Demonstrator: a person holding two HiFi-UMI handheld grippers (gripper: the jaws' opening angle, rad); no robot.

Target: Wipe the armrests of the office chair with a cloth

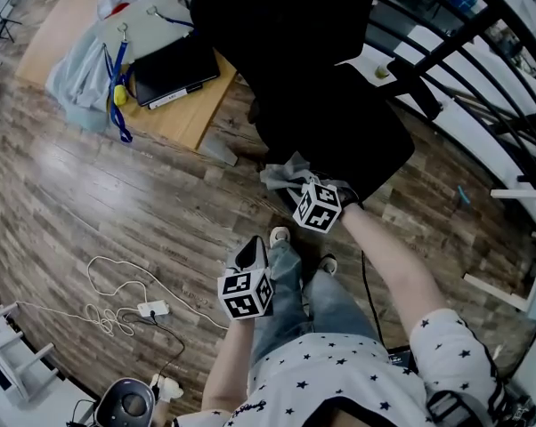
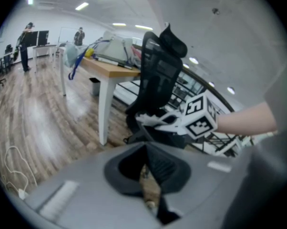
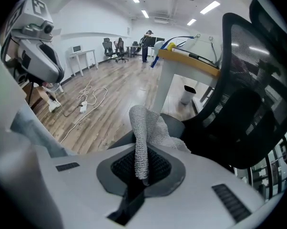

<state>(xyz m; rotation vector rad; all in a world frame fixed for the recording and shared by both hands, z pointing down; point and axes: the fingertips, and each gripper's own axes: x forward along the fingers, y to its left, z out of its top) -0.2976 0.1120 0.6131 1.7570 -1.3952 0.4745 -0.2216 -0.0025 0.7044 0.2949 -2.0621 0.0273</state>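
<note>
The black mesh office chair (image 1: pixel 330 105) stands just ahead of me, also in the left gripper view (image 2: pixel 158 75) and filling the right of the right gripper view (image 3: pixel 248 104). My right gripper (image 1: pixel 301 191) is shut on a grey cloth (image 1: pixel 284 178), which sticks up between its jaws (image 3: pixel 142 142) and drapes onto a grey armrest pad (image 3: pixel 176 125) at the chair's near side. The left gripper (image 1: pixel 250 254) hangs lower, away from the chair, jaws together with nothing in them (image 2: pixel 150 187). It looks toward the right gripper's marker cube (image 2: pixel 199 118).
A wooden desk (image 1: pixel 183 118) left of the chair carries a black laptop (image 1: pixel 174 69), a blue lanyard (image 1: pixel 117 87) and bags. Cables and a power strip (image 1: pixel 150 309) lie on the wood floor. A dark railing (image 1: pixel 482 34) runs behind the chair. My shoes (image 1: pixel 280 235) stand beneath.
</note>
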